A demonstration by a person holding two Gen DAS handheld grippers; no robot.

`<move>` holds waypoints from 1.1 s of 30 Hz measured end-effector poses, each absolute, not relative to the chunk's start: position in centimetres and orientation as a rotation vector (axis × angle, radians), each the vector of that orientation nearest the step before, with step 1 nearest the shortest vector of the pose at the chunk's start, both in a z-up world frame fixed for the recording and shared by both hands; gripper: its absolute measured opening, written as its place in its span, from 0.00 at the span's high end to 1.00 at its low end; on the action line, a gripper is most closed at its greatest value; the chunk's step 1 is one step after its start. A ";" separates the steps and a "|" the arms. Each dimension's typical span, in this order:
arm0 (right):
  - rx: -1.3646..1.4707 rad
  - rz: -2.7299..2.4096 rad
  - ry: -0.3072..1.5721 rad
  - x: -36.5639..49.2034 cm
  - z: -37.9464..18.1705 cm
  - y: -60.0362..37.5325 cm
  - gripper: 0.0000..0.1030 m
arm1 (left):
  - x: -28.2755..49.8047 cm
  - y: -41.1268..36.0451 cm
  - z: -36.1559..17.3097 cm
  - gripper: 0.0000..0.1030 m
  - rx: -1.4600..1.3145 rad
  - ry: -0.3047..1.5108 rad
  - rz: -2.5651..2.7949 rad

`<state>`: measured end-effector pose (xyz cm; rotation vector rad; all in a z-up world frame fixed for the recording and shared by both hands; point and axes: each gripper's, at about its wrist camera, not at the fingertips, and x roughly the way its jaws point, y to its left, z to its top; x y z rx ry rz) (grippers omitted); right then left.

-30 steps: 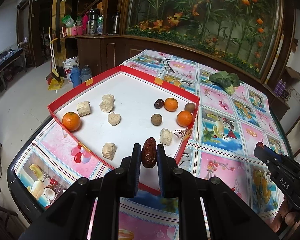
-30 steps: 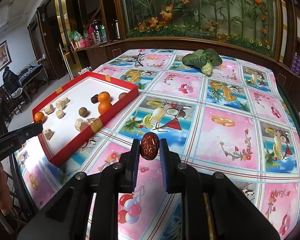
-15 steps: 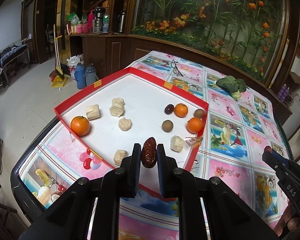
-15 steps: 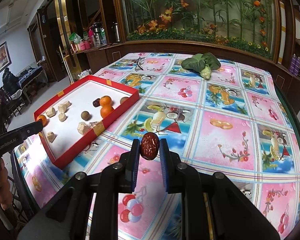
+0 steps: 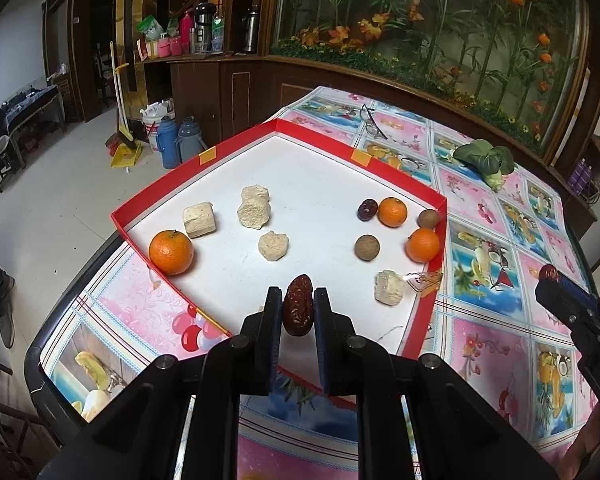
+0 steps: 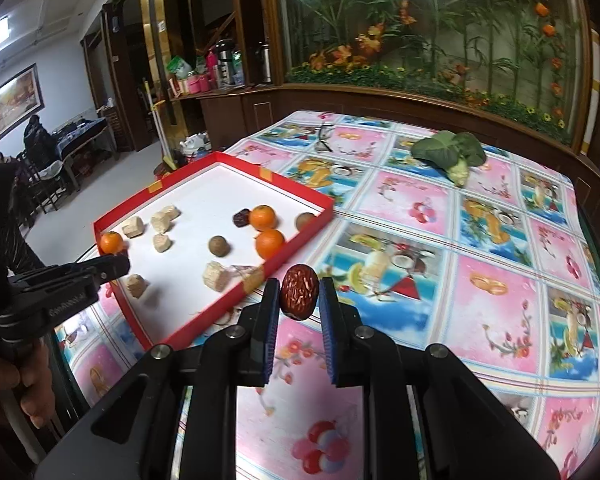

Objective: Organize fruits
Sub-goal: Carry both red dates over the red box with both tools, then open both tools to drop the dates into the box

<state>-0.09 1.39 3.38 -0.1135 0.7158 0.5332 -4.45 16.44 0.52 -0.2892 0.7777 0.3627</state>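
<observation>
My left gripper [image 5: 297, 312] is shut on a dark red date [image 5: 298, 310], held above the near edge of the red tray [image 5: 160, 186]. My right gripper [image 6: 299, 300] is shut on a second red date [image 6: 299, 293], over the tablecloth just right of the tray [image 6: 300, 240]. In the tray lie three oranges [image 5: 171, 252] [image 5: 392, 211] [image 5: 423, 244], another date [image 5: 367, 209], two brown round fruits [image 5: 367, 247] and several pale crumbly blocks [image 5: 198, 219]. The right gripper's tip [image 5: 556, 292] shows at the right of the left wrist view; the left gripper's tip [image 6: 112, 266] shows at the left of the right wrist view.
A leafy green vegetable [image 6: 452, 152] and a pair of glasses [image 6: 322, 138] lie at the far side of the fruit-patterned tablecloth [image 6: 480, 280]. A clear wrapper [image 5: 422, 280] rests in the tray's near right corner. Flasks [image 5: 168, 142] and a broom stand on the floor to the left.
Both grippers have drawn nearer the tray, each still holding its date; the tray looks larger in both views. The right gripper has also shifted left toward the tray.
</observation>
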 end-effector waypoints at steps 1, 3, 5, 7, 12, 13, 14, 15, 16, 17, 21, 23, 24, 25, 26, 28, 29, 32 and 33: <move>-0.115 0.539 0.715 0.0 3.4 1.8 0.79 | -4.4 16.5 0.5 0.87 -0.288 0.778 0.363; -0.109 0.544 0.714 0.2 3.5 2.3 0.79 | -4.2 16.8 0.4 0.87 -0.294 0.782 0.359; -0.110 0.550 0.714 0.5 3.6 2.9 0.79 | -4.1 17.1 0.3 0.87 -0.296 0.783 0.360; -0.115 0.554 0.714 0.9 3.7 3.6 0.79 | -3.9 17.6 0.3 0.87 -0.301 0.781 0.367; -0.110 0.569 0.705 1.8 4.1 4.7 0.79 | -3.1 18.2 0.1 0.87 -0.297 0.793 0.369; -0.111 0.573 0.705 2.1 4.1 4.9 0.79 | -3.0 18.2 0.1 0.87 -0.296 0.793 0.366; -0.113 0.577 0.707 2.5 4.1 5.3 0.79 | -2.8 18.2 0.2 0.87 -0.295 0.790 0.364; -0.113 0.583 0.711 2.9 4.0 5.7 0.79 | -2.7 18.2 0.2 0.87 -0.295 0.789 0.363; -0.112 0.591 0.718 3.4 3.9 6.2 0.79 | -2.5 18.3 0.2 0.87 -0.297 0.789 0.364; -0.114 0.599 0.721 3.8 3.9 6.7 0.79 | -2.4 18.5 0.3 0.87 -0.298 0.786 0.367; -0.131 0.633 0.729 6.1 3.6 9.1 0.79 | -2.1 19.4 0.4 0.87 -0.302 0.779 0.397; -0.121 0.667 0.751 8.0 3.2 10.7 0.79 | -2.0 20.1 0.3 0.87 -0.307 0.777 0.422; -0.123 0.674 0.760 8.8 2.9 11.4 0.79 | -1.9 20.4 0.3 0.87 -0.310 0.777 0.429; -0.126 0.683 0.771 9.6 2.5 12.2 0.79 | -1.8 20.6 0.4 0.87 -0.314 0.777 0.436; -0.131 0.691 0.780 10.2 2.2 12.9 0.79 | -1.5 21.0 0.4 0.87 -0.316 0.777 0.445; -0.146 0.701 0.802 11.8 1.2 14.5 0.79 | -1.1 21.3 0.4 0.87 -0.317 0.782 0.452; -0.146 0.703 0.812 12.4 0.9 15.0 0.79 | -0.8 21.6 0.4 0.87 -0.318 0.784 0.458; -0.137 0.711 0.839 14.1 -0.1 16.0 0.79 | 0.0 22.4 0.3 0.87 -0.323 0.790 0.488; -0.137 0.708 0.841 14.5 -0.3 16.0 0.79 | 0.2 22.5 0.2 0.87 -0.323 0.792 0.495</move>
